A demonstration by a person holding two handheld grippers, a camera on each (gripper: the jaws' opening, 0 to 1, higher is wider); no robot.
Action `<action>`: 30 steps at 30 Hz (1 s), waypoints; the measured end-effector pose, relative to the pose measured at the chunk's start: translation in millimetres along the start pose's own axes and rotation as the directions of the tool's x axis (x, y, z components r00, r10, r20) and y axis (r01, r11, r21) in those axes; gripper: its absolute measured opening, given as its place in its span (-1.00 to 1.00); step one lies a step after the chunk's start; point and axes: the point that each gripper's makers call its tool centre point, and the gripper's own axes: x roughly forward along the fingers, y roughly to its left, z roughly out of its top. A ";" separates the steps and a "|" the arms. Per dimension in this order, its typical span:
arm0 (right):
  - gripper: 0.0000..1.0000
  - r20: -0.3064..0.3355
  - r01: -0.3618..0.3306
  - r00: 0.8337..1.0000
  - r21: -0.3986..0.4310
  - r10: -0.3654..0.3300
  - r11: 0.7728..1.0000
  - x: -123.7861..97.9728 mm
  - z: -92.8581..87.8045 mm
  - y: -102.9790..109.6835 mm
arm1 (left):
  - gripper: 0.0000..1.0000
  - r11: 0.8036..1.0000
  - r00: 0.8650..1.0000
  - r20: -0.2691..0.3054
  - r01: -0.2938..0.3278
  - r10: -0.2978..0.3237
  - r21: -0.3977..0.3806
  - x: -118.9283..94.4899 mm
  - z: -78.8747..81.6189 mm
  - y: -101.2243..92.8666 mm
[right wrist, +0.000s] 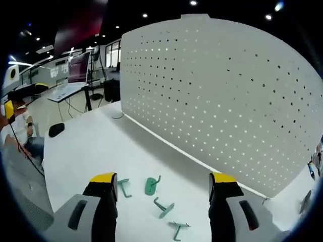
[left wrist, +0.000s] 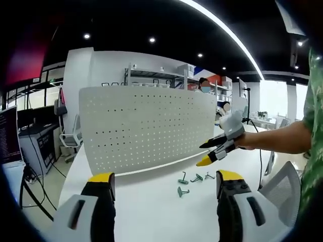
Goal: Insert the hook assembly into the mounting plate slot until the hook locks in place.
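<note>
Green metal hooks [right wrist: 151, 185] — four, loose — before white pegboard [right wrist: 227, 96].

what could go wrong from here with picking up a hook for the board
1. The four small green metal hooks lie close together on the white table, so the open right gripper might catch two or scatter them.
2. The upright white perforated pegboard stands just behind them; a push could tip it.

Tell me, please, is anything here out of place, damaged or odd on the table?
Nothing looks damaged or spilled. The four green hooks lie loose on the white table, each turned a different way, in front of the upright pegboard. None is in the board yet. Both tools, left and right, are open and empty.
</note>
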 end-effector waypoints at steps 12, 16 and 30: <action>0.34 -0.067 -0.052 0.996 0.007 0.053 0.999 21.3 -13.0 2.8 | 0.66 1.000 1.000 -0.007 0.006 -0.006 -0.016 4.3 -2.5 -4.0; 0.26 -0.092 -0.070 0.993 0.018 0.072 0.997 27.0 -19.4 3.0 | 0.66 1.000 1.000 -0.006 0.004 -0.005 -0.019 4.8 -2.4 -4.9; -0.01 -0.166 -0.142 0.975 0.044 0.147 0.989 42.3 -31.2 9.8 | 0.64 0.999 1.000 -0.023 0.010 -0.011 -0.033 7.8 -9.8 -11.4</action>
